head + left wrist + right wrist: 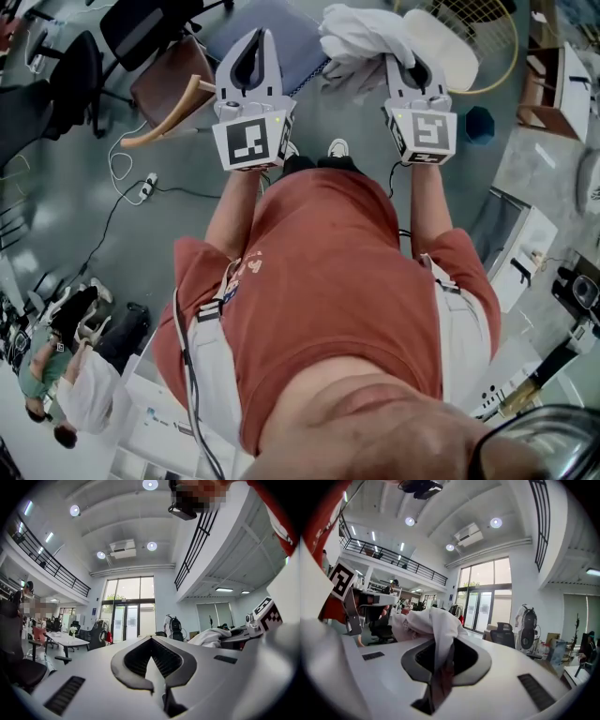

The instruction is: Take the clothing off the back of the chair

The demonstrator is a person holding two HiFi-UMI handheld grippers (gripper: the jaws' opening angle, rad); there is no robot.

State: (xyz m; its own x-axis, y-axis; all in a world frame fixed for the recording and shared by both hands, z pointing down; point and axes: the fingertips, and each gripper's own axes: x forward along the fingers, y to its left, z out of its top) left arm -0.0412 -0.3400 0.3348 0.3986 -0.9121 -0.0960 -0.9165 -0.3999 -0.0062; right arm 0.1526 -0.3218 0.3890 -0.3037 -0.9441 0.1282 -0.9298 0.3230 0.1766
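Head view: right gripper [401,64] fingers clamp white clothing [361,33], bunched toward 11 o'clock. Left gripper [261,39] fingers closed, empty; chair [171,89] at its 9 o'clock.

Tongs: two, left tongs [254,36] and right tongs [403,64]. Marker cubes [251,141]: two. Garment [361,33]: one, white. Wooden chair [167,89]: one. Shoes [337,147]: two showing. Bystanders [66,384]: two, lower left. Power strip [147,187]: one. Yellow hoop [483,28]: one.
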